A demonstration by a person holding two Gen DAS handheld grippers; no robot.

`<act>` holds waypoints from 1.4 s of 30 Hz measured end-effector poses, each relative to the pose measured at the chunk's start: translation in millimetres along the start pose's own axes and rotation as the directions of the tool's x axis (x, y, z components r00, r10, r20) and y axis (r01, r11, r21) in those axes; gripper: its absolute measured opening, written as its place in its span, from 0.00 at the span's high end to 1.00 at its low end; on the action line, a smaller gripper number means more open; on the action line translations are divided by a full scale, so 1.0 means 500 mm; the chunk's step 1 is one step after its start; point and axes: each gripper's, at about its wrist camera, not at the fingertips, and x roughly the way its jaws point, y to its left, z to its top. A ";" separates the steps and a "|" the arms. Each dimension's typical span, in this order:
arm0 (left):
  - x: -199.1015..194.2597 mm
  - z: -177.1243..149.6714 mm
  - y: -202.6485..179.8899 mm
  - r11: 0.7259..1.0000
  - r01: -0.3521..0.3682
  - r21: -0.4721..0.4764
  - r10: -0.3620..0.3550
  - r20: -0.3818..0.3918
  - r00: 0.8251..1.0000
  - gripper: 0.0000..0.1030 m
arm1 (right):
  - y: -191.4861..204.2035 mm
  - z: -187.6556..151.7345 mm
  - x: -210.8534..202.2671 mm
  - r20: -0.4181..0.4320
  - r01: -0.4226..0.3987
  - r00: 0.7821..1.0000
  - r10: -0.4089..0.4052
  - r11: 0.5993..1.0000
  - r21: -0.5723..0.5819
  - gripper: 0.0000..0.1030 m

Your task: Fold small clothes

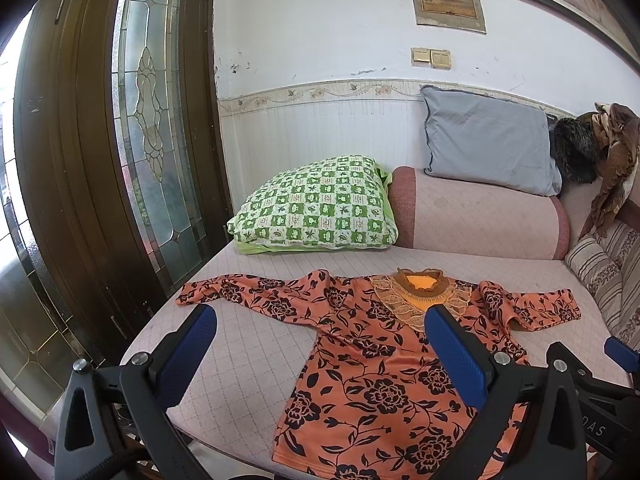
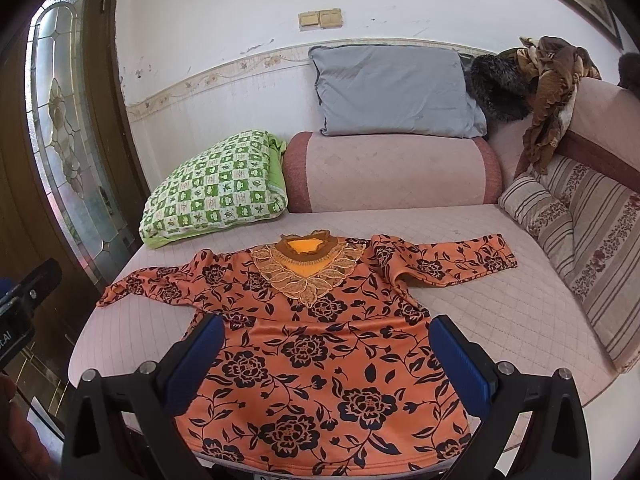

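Observation:
A small orange blouse with black flowers (image 1: pixel 372 364) lies flat on the pink quilted sofa seat (image 1: pixel 256 332), sleeves spread left and right, lace collar (image 1: pixel 420 292) toward the back. It also shows in the right wrist view (image 2: pixel 320 348). My left gripper (image 1: pixel 320 316) is open and empty, hovering above the blouse's left side near the front edge. My right gripper (image 2: pixel 326 330) is open and empty, above the blouse's lower body. The right gripper's edge shows in the left wrist view (image 1: pixel 620 350).
A green checked pillow (image 1: pixel 316 204) lies at the back left of the seat. A grey pillow (image 1: pixel 492 140) rests on the pink bolster (image 1: pixel 480 216). Striped cushions (image 2: pixel 592 240) line the right. A wooden glass door (image 1: pixel 120 120) stands left.

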 end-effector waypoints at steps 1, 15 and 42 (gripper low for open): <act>0.000 0.000 -0.002 1.000 0.001 0.001 -0.001 -0.001 1.000 0.00 | 0.001 0.000 -0.001 0.001 -0.001 1.000 0.001 1.000 -0.001 0.00; 0.035 -0.008 0.014 1.000 0.021 -0.002 -0.021 -0.030 0.999 0.00 | -0.001 -0.002 0.013 0.037 0.005 0.999 -0.005 1.000 -0.019 0.00; 0.639 -0.166 -0.134 0.992 0.053 -0.117 -0.090 -0.341 0.936 0.00 | -0.781 -0.010 0.600 -0.104 0.053 0.993 0.061 0.550 0.834 0.32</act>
